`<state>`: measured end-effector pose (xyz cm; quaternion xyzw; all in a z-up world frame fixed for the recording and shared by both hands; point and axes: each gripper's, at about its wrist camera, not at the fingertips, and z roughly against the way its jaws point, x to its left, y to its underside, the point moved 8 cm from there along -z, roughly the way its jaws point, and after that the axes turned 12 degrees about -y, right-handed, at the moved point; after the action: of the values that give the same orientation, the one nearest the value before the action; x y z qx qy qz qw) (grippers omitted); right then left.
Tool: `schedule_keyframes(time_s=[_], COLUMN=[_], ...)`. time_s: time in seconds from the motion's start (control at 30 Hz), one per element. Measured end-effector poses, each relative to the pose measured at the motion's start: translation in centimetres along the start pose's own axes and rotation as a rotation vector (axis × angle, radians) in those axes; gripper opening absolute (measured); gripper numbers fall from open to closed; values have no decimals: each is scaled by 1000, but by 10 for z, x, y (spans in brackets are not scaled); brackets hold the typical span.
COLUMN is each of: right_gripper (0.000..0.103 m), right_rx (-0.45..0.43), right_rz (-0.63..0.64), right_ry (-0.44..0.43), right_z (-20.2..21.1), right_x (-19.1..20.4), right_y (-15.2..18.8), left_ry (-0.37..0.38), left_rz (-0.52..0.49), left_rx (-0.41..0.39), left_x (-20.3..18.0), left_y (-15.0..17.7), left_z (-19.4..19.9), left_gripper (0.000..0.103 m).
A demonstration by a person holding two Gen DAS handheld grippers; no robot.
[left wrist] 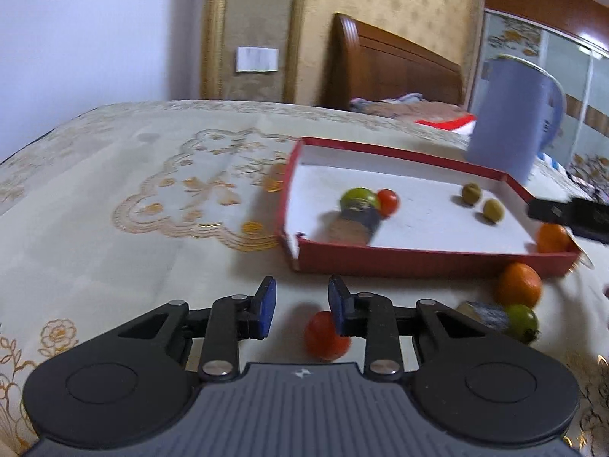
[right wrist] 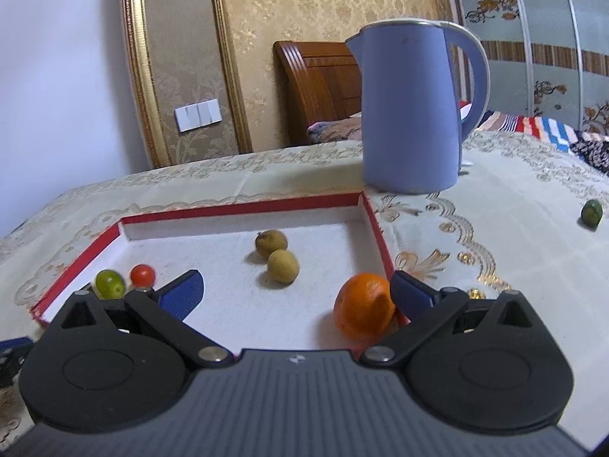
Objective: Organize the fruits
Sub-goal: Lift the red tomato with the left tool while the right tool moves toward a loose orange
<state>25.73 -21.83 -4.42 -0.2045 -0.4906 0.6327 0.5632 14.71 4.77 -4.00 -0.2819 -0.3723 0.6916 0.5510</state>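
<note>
A red-walled tray [right wrist: 243, 207] with a white floor holds a green fruit [right wrist: 110, 284], a small tomato [right wrist: 142, 274], two brownish fruits [right wrist: 282, 266] and an orange [right wrist: 363, 306]. My right gripper [right wrist: 297, 289] is open over the tray's near part, with the orange resting by its right finger. My left gripper [left wrist: 302, 304] is open and empty above the cloth in front of the tray [left wrist: 418, 259]. A tomato [left wrist: 323, 337] lies under its right finger. An orange [left wrist: 519, 285] and a green fruit [left wrist: 523, 321] lie on the cloth to its right.
A blue kettle [right wrist: 413, 114] stands behind the tray's far right corner. Another green fruit [right wrist: 591, 212] lies far right on the embroidered tablecloth [left wrist: 171, 190]. A bed and wardrobe stand beyond the table.
</note>
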Motion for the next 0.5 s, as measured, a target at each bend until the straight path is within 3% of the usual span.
schedule_keyframes(time_s=[0.2, 0.33, 0.5], right_gripper=[103, 103, 95], right_rx=[6, 77, 120], right_rz=[44, 64, 53], right_ry=[-31, -64, -109], right_z=[32, 31, 22], right_x=[14, 27, 39], right_y=[19, 33, 36], left_ry=[7, 12, 16], left_rz=[1, -4, 3], left_rx=[2, 2, 5], left_x=[1, -1, -1], left_y=[-1, 0, 0], left_z=[-2, -2, -1], left_gripper=[29, 29, 29])
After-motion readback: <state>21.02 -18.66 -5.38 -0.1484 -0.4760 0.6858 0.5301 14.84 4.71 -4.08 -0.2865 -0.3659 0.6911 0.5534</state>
